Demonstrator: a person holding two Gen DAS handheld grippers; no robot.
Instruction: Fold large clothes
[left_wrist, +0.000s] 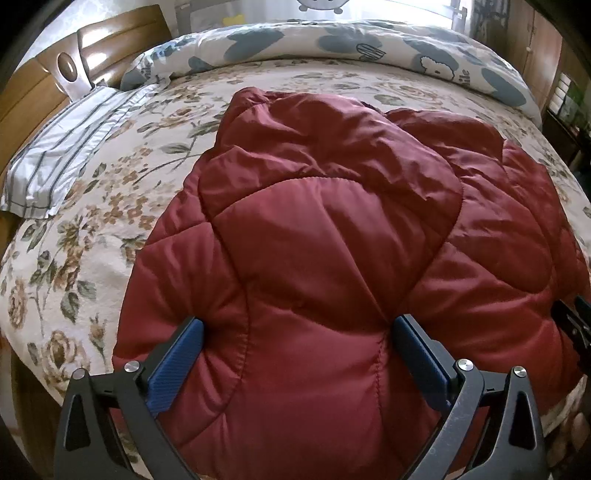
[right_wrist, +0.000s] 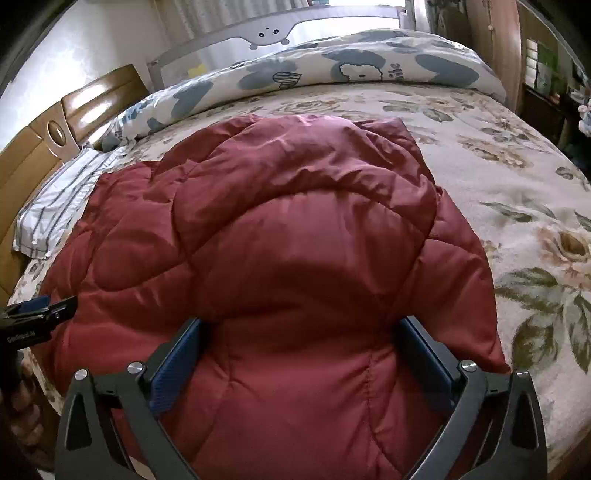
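In the left wrist view, one red jacket (left_wrist: 332, 240) lay spread on the bed (left_wrist: 92, 258), with one striped pillow (left_wrist: 62, 155) and one rolled duvet (left_wrist: 332, 40) beyond. The left hand-held gripper (left_wrist: 297, 328) stood wide open, its fingers pressed against the jacket's near edge without pinching it.

The right wrist view showed the right hand-held gripper (right_wrist: 299, 328) equally wide, straddling the jacket (right_wrist: 288, 229), plus a bed rail (right_wrist: 273, 29).

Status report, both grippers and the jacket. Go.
Left gripper open, jacket bulging between its fingers. Right gripper open, same. Jacket flat on the bed, not yet folded. Striped pillow beside it, clear of the jacket.
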